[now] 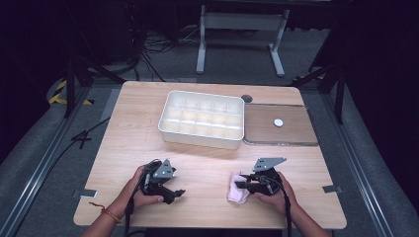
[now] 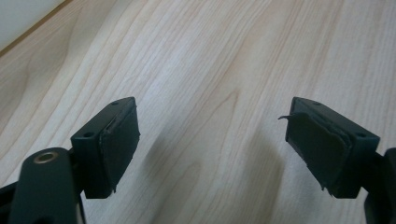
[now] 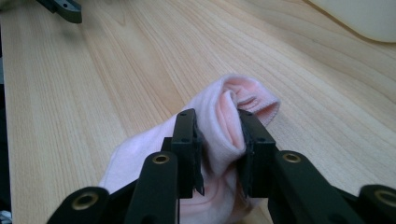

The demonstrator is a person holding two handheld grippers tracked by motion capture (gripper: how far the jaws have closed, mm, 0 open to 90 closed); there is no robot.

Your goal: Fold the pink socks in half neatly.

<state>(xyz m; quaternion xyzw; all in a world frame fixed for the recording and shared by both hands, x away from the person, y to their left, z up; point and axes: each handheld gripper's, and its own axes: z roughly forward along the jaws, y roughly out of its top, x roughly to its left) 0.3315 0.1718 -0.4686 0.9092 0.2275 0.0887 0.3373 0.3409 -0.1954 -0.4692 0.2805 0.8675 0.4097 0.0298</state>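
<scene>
The right tool (image 3: 219, 154) pinches a fold of a soft, pale pink sock (image 3: 219, 121); its two black jaws press the bunched fabric from both sides, and the ribbed cuff pokes out just beyond the pads. In the high view this right tool (image 1: 242, 184) points toward the left, with the pink sock (image 1: 236, 193) lying on the near part of the light wooden table (image 1: 133, 138), just in front of the person's right hand (image 1: 276, 195).

The left tool (image 2: 212, 140) stands wide, its jaws well apart over bare wood with nothing between the pads. In the high view the left tool (image 1: 177, 193) sits near the table's front edge, apart from the sock, held by the person's left hand (image 1: 141, 192).

Farther back, in the middle of the table, stands a white plastic tray divided into many compartments (image 1: 201, 139). Just beside it on the right lies a flat brown board (image 1: 291, 132) bearing a small white round disc (image 1: 278, 122).
</scene>
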